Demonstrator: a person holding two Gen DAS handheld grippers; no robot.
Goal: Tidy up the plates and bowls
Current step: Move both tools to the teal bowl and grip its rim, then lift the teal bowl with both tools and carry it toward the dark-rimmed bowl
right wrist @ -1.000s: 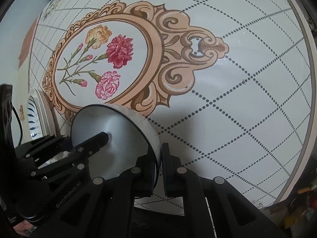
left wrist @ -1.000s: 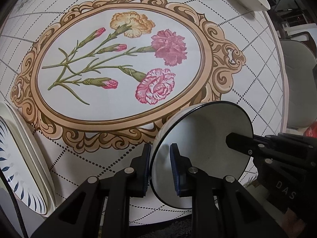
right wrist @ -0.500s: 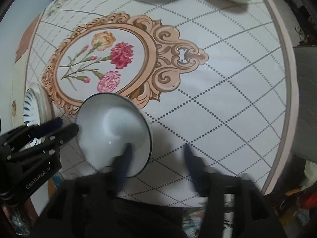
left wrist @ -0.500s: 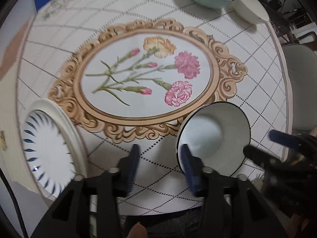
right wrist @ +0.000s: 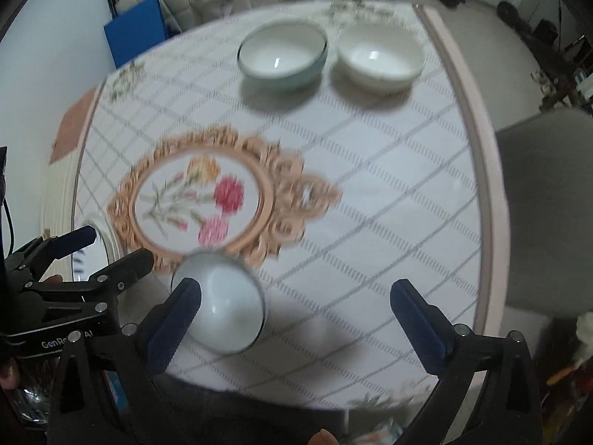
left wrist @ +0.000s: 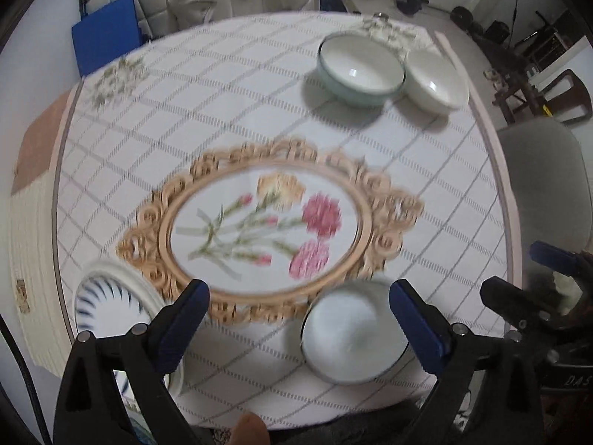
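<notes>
Near left: striped plate [left wrist: 107, 311] on the table [left wrist: 259, 85], partly cut off behind the left gripper [left wrist: 300, 319]. That gripper's jaws have just been opening and now gape wide, nothing pinched. Near centre: the dark-rimmed bowl [left wrist: 352, 337], clamped by both a second ago, sits freed on the cloth. Right gripper [right wrist: 296, 319] likewise just spread, empty. Likely one placement done. Far right: green bowl [left wrist: 361, 70] and white bowl [left wrist: 435, 79], untouched. Motion blur smears everything; bowl rims hard to read.

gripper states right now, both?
Left gripper: open, jaws just opened, holding nothing; white bowl sits on the table.
Right gripper: open, just opened, empty.
</notes>
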